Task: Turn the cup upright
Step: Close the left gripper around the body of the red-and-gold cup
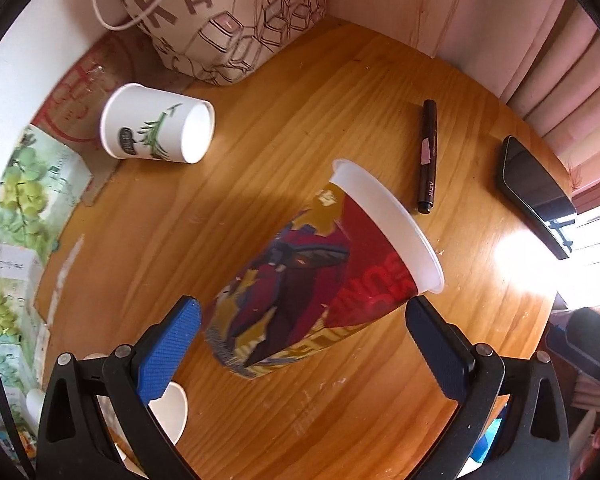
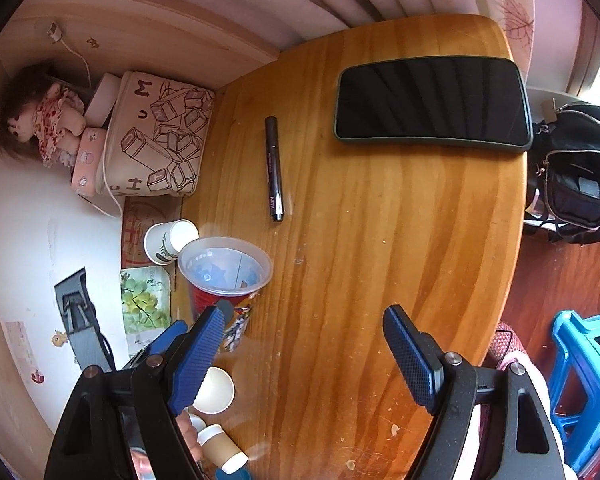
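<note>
A tall plastic cup with a red and gold printed sleeve stands mouth up on the wooden table. It sits between the fingers of my left gripper, which is open around its lower part without touching. In the right wrist view the same cup stands upright at the left with its clear rim up. My right gripper is open and empty over bare table, to the right of the cup. The left gripper's blue fingertips show beside the cup.
A white paper cup lies on its side at the back left. A beige printed bag stands behind it. A black marker and a dark phone lie to the right. Small paper cups sit near the front edge.
</note>
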`<state>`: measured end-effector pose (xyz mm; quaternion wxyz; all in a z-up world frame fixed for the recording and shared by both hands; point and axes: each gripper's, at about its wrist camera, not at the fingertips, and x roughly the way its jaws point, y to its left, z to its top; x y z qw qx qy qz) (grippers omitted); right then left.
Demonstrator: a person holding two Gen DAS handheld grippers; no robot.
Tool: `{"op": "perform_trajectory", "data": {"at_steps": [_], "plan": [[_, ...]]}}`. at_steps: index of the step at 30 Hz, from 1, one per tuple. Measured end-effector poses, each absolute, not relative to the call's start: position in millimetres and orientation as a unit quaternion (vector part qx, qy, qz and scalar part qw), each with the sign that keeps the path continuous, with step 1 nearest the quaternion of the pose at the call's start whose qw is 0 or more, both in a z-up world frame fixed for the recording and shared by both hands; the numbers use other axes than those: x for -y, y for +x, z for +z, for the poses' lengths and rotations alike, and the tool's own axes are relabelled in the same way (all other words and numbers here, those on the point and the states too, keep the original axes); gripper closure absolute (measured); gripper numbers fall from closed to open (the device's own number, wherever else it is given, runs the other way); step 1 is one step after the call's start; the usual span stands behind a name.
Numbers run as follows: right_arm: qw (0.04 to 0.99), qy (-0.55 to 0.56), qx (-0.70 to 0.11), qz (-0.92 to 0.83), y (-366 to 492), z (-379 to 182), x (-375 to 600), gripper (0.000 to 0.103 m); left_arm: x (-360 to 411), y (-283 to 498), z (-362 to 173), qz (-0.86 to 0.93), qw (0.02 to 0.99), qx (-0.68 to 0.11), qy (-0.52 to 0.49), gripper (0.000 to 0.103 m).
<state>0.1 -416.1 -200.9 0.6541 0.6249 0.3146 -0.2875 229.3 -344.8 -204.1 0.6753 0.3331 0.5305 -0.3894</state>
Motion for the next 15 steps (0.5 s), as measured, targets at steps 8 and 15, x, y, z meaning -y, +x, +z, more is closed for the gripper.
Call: {"op": "perform_trajectory", "data": {"at_steps": [8, 15], "plan": [[0.653, 0.623, -0.314, -0.296, -7, -199, 412, 0.020, 357, 233, -211, -0.394, 0.671, -0.531, 0.335, 0.001], [0.650, 0.621, -0.314, -0.304, -13, -199, 412, 0.020, 365, 243, -220, -0.392, 0.665, -0.545, 0.326, 0.004]]}}
